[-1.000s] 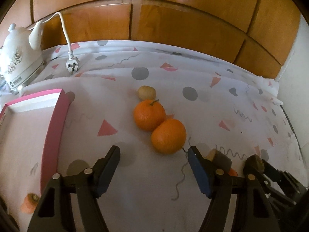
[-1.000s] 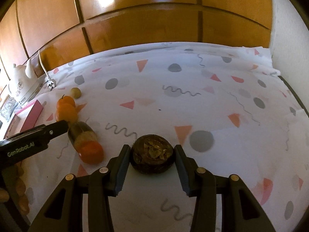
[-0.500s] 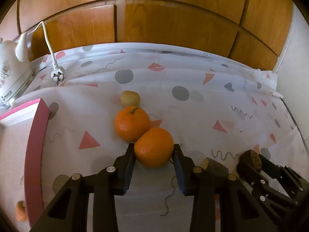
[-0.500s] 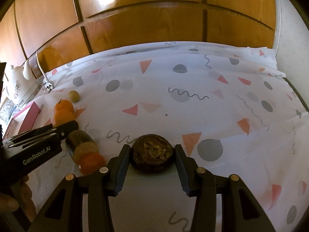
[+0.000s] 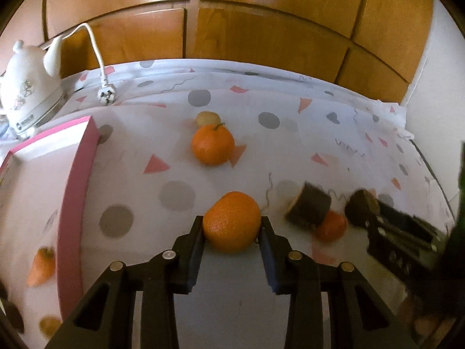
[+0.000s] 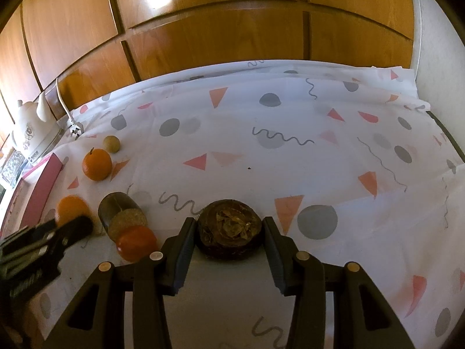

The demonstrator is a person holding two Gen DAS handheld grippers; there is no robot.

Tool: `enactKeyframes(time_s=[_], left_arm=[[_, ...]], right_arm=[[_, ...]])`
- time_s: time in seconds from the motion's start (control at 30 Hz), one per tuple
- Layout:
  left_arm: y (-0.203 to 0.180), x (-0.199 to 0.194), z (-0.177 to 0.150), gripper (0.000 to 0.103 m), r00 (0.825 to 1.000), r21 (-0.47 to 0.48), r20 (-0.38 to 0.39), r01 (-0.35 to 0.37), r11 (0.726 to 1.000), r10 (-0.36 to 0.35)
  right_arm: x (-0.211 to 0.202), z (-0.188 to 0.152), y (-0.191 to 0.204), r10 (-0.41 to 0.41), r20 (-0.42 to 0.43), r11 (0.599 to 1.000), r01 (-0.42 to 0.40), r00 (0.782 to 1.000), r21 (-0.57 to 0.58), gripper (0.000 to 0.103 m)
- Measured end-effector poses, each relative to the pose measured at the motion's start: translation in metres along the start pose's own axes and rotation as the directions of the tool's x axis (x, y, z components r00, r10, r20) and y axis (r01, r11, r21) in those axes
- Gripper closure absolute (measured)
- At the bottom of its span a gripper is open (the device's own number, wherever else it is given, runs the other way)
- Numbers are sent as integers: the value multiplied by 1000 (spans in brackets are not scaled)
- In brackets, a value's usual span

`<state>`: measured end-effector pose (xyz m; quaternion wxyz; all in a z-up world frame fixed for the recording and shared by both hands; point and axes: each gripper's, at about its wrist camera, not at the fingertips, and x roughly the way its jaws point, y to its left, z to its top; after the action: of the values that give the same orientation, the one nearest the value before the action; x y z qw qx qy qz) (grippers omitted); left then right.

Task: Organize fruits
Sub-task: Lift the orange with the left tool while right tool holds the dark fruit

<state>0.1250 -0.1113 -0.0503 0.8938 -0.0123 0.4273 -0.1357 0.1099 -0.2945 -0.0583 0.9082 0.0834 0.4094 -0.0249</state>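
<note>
My left gripper (image 5: pixel 231 232) is shut on an orange (image 5: pixel 232 226), its pads pressed on both sides, just over the patterned cloth. In the right wrist view the same left gripper (image 6: pixel 66 226) and its orange (image 6: pixel 69 206) show blurred at the left. My right gripper (image 6: pixel 229 232) is shut on a dark brown round fruit (image 6: pixel 229 229) resting on the cloth. A second orange with a stem (image 5: pixel 213 144) lies farther back, a small tan fruit (image 5: pixel 207 118) just behind it. To my left stands a pink-rimmed tray (image 5: pixel 75 192).
A brown cut cylinder-shaped fruit (image 6: pixel 122 212) leans on a small red-orange fruit (image 6: pixel 135 242) between the grippers. An orange piece (image 5: pixel 40 267) lies in the tray. A white kettle (image 5: pixel 26 87) and a plug (image 5: pixel 106 96) sit back left. Wooden panels back the table.
My left gripper's jaws closed on the nearer orange and drew it away from the stemmed orange, toward the front. The right gripper kept still on the brown fruit.
</note>
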Motion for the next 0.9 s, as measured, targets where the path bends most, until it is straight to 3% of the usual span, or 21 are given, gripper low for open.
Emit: enactKeyframes(time_s=[0.9], left_arm=[[6,-9,-12,67,1000,-29,30,1,1000,0]], right_arm=[[-3,-3,2,-12,7,1000,12,1000,-5,56]])
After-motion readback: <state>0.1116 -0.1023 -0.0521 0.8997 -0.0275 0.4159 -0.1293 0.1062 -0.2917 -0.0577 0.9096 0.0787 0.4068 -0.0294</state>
